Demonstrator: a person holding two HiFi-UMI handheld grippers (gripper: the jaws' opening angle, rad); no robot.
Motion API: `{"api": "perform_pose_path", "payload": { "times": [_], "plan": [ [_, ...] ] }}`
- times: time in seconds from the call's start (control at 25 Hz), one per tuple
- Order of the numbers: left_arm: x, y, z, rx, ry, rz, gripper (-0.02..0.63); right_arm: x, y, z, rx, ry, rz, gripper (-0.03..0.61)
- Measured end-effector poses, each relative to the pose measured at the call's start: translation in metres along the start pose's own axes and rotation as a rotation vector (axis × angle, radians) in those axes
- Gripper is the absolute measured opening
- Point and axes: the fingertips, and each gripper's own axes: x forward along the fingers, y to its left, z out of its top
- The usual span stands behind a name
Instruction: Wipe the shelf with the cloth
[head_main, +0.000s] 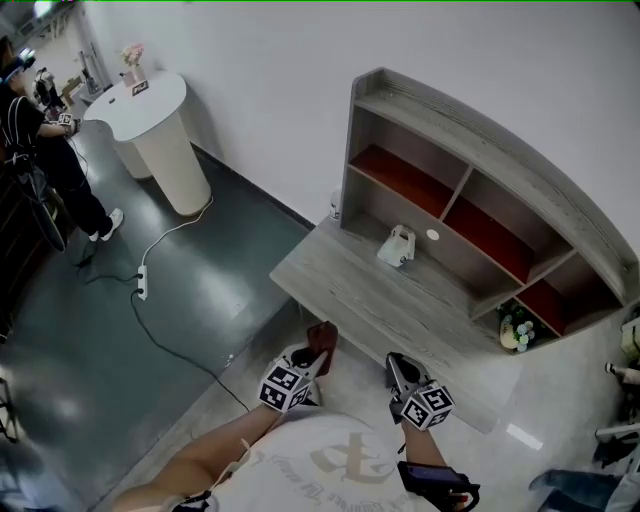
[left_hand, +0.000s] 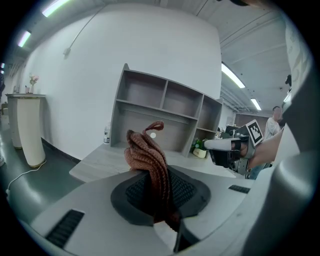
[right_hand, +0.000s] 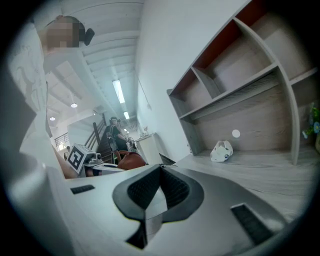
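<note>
Your left claw (left_hand: 159, 192) is clamped on the reddish-brown knitted cloth (left_hand: 149, 155), which is bunched upright in front of the shelf (head_main: 500, 130); your right claw (right_hand: 159, 187) is closed on nothing. The shelf's wide lower bay holds a white object (head_main: 397, 245), and its lower right bay holds a small plant (head_main: 516, 328). The worktop (head_main: 350, 290) front edge lies just ahead of both claws, with open board up to the shelf.

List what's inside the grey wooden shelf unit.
A small white object in the wide lower bay, a flowering plant lower right. The curved top board partly covers the right-end compartments.
</note>
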Motion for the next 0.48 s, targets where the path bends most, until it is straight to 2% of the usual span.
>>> {"api": "perform_pose_path", "payload": {
  "times": [0.48],
  "plan": [
    [0.010,0.086,0.018,-0.029,-0.008,-0.009,0.067,0.067,-0.007,0.022,-0.028,0.009,-0.082,0.005]
  ]
}}
